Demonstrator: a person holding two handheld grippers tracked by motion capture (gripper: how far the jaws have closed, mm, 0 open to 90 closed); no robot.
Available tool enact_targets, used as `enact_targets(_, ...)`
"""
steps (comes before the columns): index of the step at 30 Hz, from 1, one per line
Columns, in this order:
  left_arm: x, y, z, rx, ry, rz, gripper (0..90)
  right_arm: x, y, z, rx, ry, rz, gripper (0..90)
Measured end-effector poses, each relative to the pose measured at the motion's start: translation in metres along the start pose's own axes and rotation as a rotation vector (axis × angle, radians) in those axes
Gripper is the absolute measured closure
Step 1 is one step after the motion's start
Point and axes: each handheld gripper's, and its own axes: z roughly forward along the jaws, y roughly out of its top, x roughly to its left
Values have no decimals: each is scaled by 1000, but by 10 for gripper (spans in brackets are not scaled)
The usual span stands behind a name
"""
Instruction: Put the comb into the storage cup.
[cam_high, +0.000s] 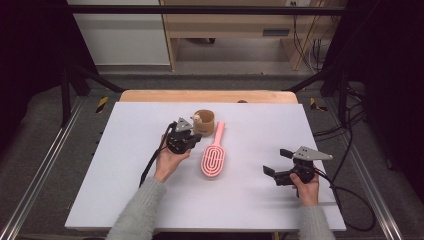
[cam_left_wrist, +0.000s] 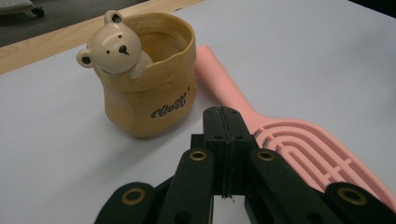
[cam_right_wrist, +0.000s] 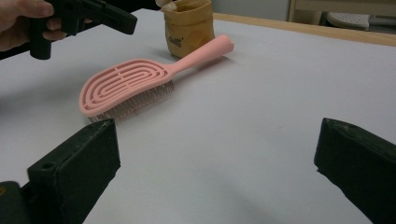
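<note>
A tan bag-shaped cup (cam_high: 205, 122) (cam_left_wrist: 152, 84) (cam_right_wrist: 189, 27) with a small bear figure (cam_left_wrist: 112, 44) on its rim stands upright near the middle of the white table. Beside it lies a pink hairbrush (cam_high: 214, 152) (cam_left_wrist: 299, 140) (cam_right_wrist: 135, 84), bristles down, its handle next to the cup. My left gripper (cam_high: 194, 135) (cam_left_wrist: 225, 122) (cam_right_wrist: 126, 21) hovers just short of the cup and the brush handle, jaws pressed together with nothing between them. My right gripper (cam_high: 276, 162) (cam_right_wrist: 217, 154) is held low at the right of the brush, jaws wide apart and empty.
The white table top (cam_high: 260, 125) has a wooden edge strip (cam_high: 210, 96) at its far side. Cables (cam_high: 350, 195) trail off the right edge. Metal rails run along both sides of the table, and shelving stands beyond it.
</note>
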Motion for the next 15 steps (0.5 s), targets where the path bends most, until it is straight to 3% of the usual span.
enact_targets(15,-7,6,30,21,6,9,895,0,0,0,2,-1,0,6)
